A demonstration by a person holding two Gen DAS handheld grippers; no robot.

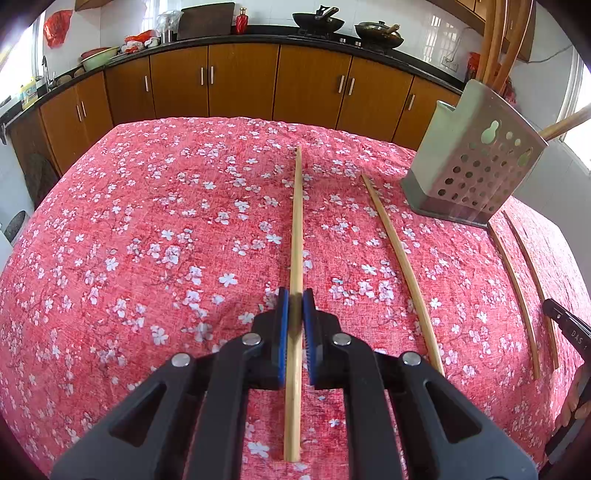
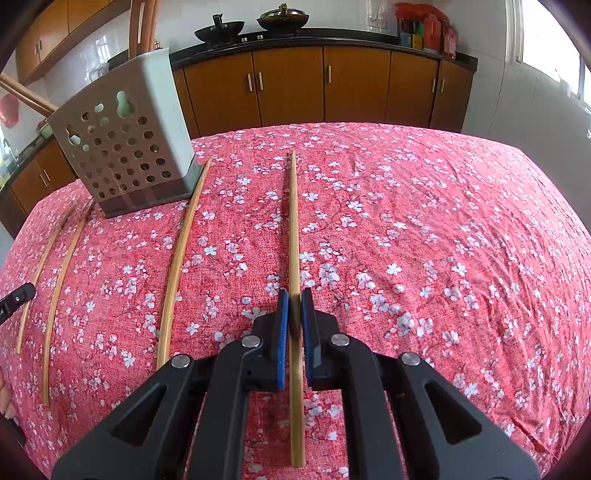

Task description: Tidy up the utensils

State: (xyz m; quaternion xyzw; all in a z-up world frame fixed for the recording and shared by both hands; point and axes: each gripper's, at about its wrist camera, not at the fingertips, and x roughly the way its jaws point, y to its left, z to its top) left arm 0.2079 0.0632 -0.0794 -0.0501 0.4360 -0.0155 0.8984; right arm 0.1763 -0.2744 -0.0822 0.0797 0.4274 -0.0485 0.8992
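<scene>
A red floral tablecloth [image 1: 147,221] covers the table, with one perforated utensil holder [image 1: 476,162] standing at its far side. Four bamboo chopsticks lie on the cloth. The left gripper [image 1: 295,299] is clamped on the leftmost chopstick [image 1: 297,221], and the right gripper [image 2: 294,299] is clamped on the rightmost chopstick [image 2: 293,221].

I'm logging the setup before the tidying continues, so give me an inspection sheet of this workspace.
Surface: wrinkled red floral tablecloth.
Job's things: perforated grey utensil holder holding wooden utensils; inner left bamboo chopstick and inner right bamboo chopstick lie loose either side of it.
Clutter: nothing seen.
Grippers: left tool shut on outer left bamboo chopstick; right tool shut on outer right bamboo chopstick.
Cables: nothing seen on the cloth.
Surroundings: brown kitchen cabinets, black woks on the dark counter.
</scene>
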